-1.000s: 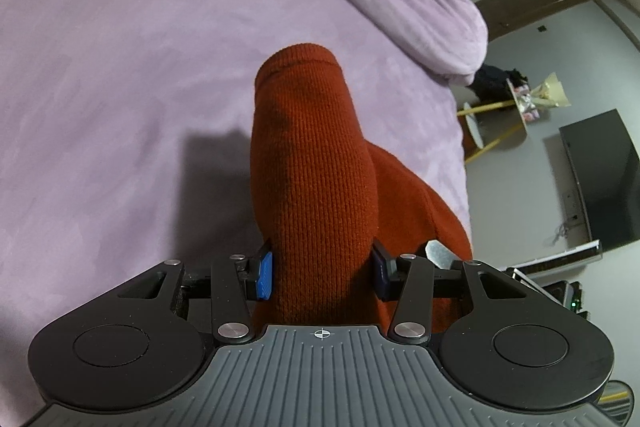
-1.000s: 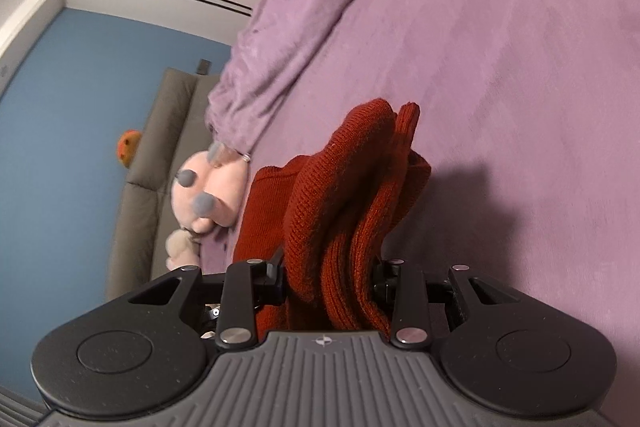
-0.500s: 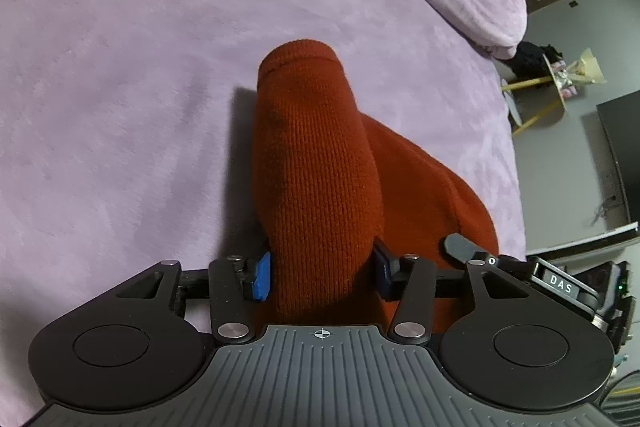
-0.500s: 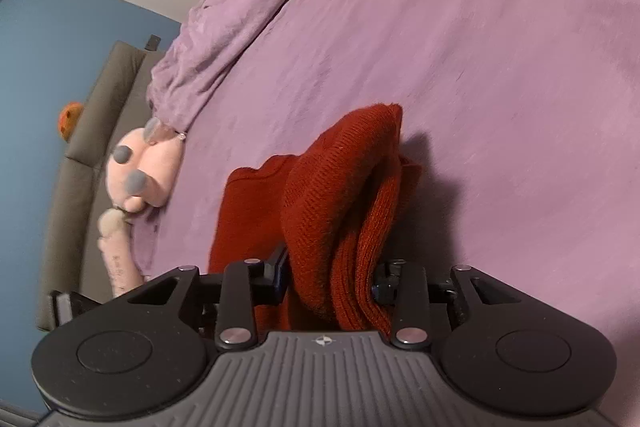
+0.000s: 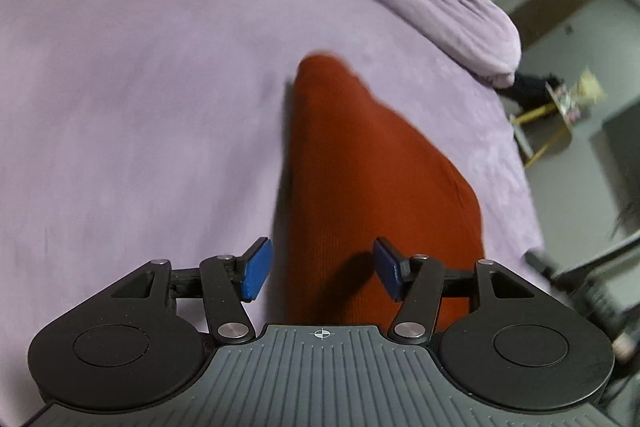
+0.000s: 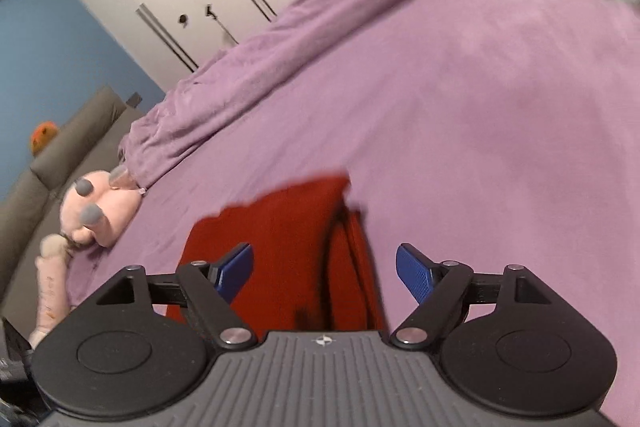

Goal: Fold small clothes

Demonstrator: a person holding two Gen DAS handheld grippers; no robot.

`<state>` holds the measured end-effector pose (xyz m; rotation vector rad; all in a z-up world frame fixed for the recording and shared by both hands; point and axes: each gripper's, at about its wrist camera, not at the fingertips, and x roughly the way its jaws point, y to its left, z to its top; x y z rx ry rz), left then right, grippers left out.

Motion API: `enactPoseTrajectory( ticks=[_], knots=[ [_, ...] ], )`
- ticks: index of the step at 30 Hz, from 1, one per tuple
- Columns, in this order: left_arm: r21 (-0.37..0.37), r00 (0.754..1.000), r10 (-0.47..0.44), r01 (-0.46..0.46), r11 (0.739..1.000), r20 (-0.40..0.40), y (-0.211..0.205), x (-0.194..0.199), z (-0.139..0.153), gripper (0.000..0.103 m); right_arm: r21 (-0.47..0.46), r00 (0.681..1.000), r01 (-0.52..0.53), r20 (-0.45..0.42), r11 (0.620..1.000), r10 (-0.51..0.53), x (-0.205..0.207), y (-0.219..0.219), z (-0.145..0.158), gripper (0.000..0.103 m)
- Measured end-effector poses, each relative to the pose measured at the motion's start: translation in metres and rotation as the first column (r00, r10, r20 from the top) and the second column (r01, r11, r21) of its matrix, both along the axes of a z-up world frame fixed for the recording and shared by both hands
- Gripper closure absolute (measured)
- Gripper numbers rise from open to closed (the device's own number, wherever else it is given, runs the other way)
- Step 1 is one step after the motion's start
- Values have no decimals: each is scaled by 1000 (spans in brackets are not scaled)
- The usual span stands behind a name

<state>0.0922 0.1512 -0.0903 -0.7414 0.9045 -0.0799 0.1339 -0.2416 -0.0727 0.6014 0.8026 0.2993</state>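
A: What do you see from the left wrist?

B: The left gripper is over the bed. Its jaws have just been opening. The blue pads stand apart and do not press on anything. The red knit garment lies on the purple bed cover, running forward from between the jaws.

A: So it is let go?

B: Yes, I think so (the cloth is between the pads, but there is a gap on each side).

A: And from the right wrist?

B: The right gripper is wide open too. Its jaws have also just been opening. The garment lies flat below them, with a folded edge on the right. A pink plush toy sits at the bed's side, well apart from the garment.

A: What could go wrong now?

B: The fold could fall open, because knit cloth is springy and nothing holds it down. A pad could also catch the cloth when the gripper pulls away and drag the layers crooked.

A: What is hard to see?

B: Both pictures are blurry. The near end of the garment is hidden under each gripper's body. I cannot tell what kind of garment it is, or how many layers it has. I cannot tell if the fold is even.
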Motion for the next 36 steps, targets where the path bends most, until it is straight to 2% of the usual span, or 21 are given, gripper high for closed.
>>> enactPoseTrajectory(
  ticks=[2,4,6,8,11,13,16,19,21,24,26,28,29,31,32,34,36],
  knots=[
    [-112,999,26,-28,993,-18,-1,-23,-10,42,146,997,10,-72,989,0,-14,-4,-19,24],
    [-219,999,37,-44,975,-36,-3,-37,-21,42,281,989,32,-145,959,10,-21,-6,-35,25],
    [-270,998,34,-46,962,-51,-6,-40,-28,42,326,987,53,-160,944,-1,-25,-9,-41,28],
    [-284,997,53,-65,957,-48,-8,-41,-27,42,318,989,52,-149,947,-4,-26,-6,-37,31],
    [-332,999,51,-55,942,-20,-12,-36,-25,42,309,990,48,-137,950,-6,-27,-5,-34,41],
    [-374,998,68,-66,925,-9,-18,-32,-28,42,332,990,49,-138,942,-2,-25,-5,-36,56],
    [-383,994,105,-111,917,-38,-21,-26,-37,42,354,986,77,-168,932,-18,-22,-1,-43,57],
    [-401,991,126,-135,906,-48,-23,-22,-45,42,331,980,113,-194,937,-49,-20,4,-50,57],
    [-424,987,158,-159,892,-39,-19,-22,-47,43,312,980,122,-190,942,-63,-18,7,-53,57],
    [-445,978,210,-194,875,-14,-13,-23,-48,43,343,984,115,-167,932,-60,-14,10,-55,56],
    [-484,973,232,-208,850,-9,-10,-23,-51,45,368,983,123,-170,922,-63,-12,11,-60,55],
    [-529,966,258,-221,820,-5,-9,-24,-56,45,420,980,146,-187,896,-72,-10,8,-67,54],
    [-544,962,274,-229,807,2,-8,-26,-58,45,467,977,161,-202,870,-72,-9,5,-73,54],
    [-551,955,297,-245,798,5,-7,-30,-61,48,546,972,183,-226,817,-67,-8,1,-81,55],
    [-551,952,307,-254,795,5,-6,-32,-62,51,555,970,188,-233,810,-66,-8,1,-83,55],
    [-547,951,311,-260,795,-1,-5,-33,-63,57,536,969,188,-239,823,-66,-6,1,-82,68],
    [-532,951,308,-258,806,6,-5,-33,-60,65,500,966,190,-248,845,-70,-4,3,-81,77]
  ],
)
